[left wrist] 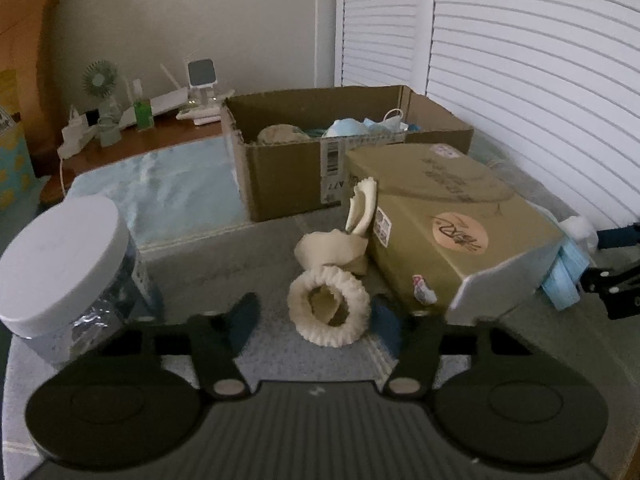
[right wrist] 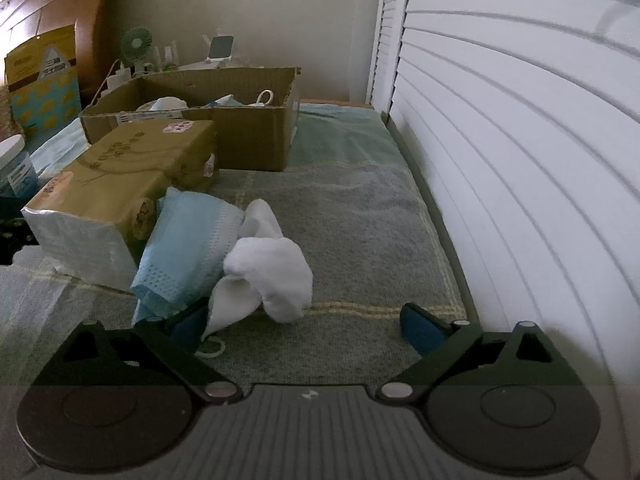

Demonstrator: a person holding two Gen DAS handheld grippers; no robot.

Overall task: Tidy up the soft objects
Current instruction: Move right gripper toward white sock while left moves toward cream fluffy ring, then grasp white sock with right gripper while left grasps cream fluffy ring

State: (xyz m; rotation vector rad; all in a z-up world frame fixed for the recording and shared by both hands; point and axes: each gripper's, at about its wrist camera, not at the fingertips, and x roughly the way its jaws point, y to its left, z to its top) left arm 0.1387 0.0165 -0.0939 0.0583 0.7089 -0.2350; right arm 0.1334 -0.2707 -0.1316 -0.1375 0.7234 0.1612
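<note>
Sock (left wrist: 329,308) before box (left wrist: 452,232), seemingly touching

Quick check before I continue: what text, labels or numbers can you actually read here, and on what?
"A77", upside down on the white barcode label of the cardboard box.
Print and round sticker on the tissue pack: blurred, unreadable.
Yellow bag and tub label: too small to read.

Black tongs (left wrist: 316,320), seemingly blue-padded fingertips (right wrist: 418,326)

Dim room — beige wall (left wrist: 192,20), white louvred shutters (right wrist: 520,140)
</note>
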